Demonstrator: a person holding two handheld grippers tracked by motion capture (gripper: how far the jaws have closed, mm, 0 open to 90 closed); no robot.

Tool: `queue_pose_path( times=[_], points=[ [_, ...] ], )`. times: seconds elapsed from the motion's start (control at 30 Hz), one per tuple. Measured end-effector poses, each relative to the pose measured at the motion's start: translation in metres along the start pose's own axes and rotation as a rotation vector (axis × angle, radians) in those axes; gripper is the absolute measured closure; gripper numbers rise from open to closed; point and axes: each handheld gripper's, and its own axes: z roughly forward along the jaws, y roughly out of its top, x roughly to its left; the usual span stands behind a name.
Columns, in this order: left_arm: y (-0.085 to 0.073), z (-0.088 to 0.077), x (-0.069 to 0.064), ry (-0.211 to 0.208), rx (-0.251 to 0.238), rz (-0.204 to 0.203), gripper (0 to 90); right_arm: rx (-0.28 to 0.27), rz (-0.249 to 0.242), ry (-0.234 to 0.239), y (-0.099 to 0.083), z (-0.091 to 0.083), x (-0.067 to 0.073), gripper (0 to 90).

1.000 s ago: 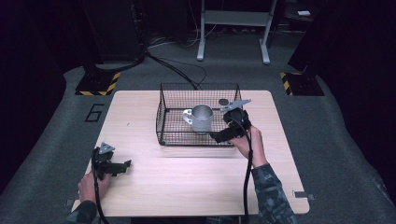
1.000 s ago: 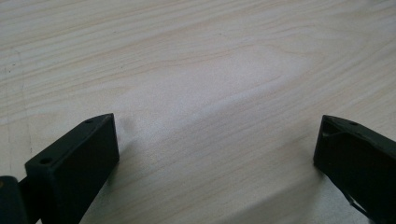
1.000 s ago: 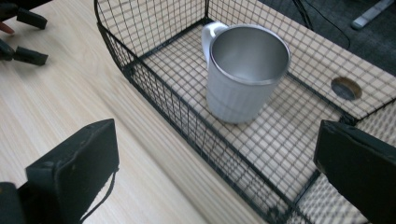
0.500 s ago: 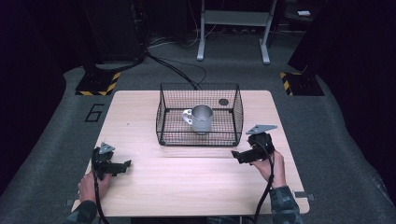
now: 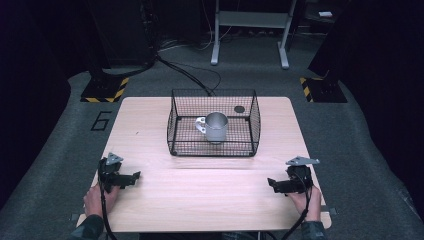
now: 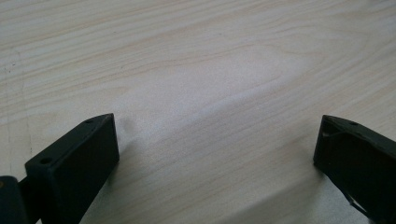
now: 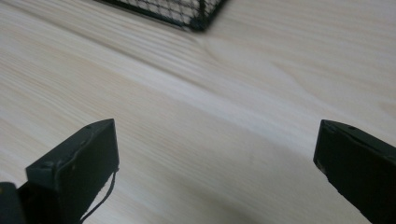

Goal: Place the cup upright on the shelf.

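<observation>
From above, the left gripper [image 5: 131, 177] rests near the tabletop's [image 5: 210, 200] near left corner, the wire basket [image 5: 214, 150] stands at the middle, and the right gripper [image 5: 274, 184] rests near the near right corner. A metal mug [image 5: 216, 127] stands upright inside the basket, handle pointing left. The left gripper view shows bare wood between jaws set wide apart; the right gripper view, jaws equally apart, adds a basket corner [image 7: 196, 21].

digit "6" marked on the grey floor [image 5: 60, 150], left of the table [image 5: 150, 125]
</observation>
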Motion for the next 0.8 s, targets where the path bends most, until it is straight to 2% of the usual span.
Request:
queue_pose_path(
  times=[0.17,0.37,0.43,0.47,0.57,0.8],
  points=[
    [0.000,0.000,0.000,0.000,0.001,0.002,0.0,0.008,0.048,-0.031,-0.028,0.007,-0.016,0.0],
    [0.000,0.000,0.000,-0.001,0.002,0.004,0.0,0.023,0.073,-0.077,-0.046,0.013,-0.026,0.0],
    [0.000,0.000,0.000,-0.001,0.001,0.003,0.0,0.013,0.043,-0.095,-0.049,0.013,-0.028,0.0],
    [0.000,0.000,0.000,-0.001,0.001,0.003,0.0,0.003,0.049,-0.105,-0.050,0.013,-0.027,0.0],
    [0.000,0.000,0.000,-0.001,0.000,0.002,0.0,-0.029,0.028,-0.109,-0.056,0.012,-0.029,0.0],
    [0.000,0.000,0.000,-0.001,0.000,0.001,0.0,-0.037,0.035,-0.110,-0.056,0.012,-0.029,0.0]
  ],
)
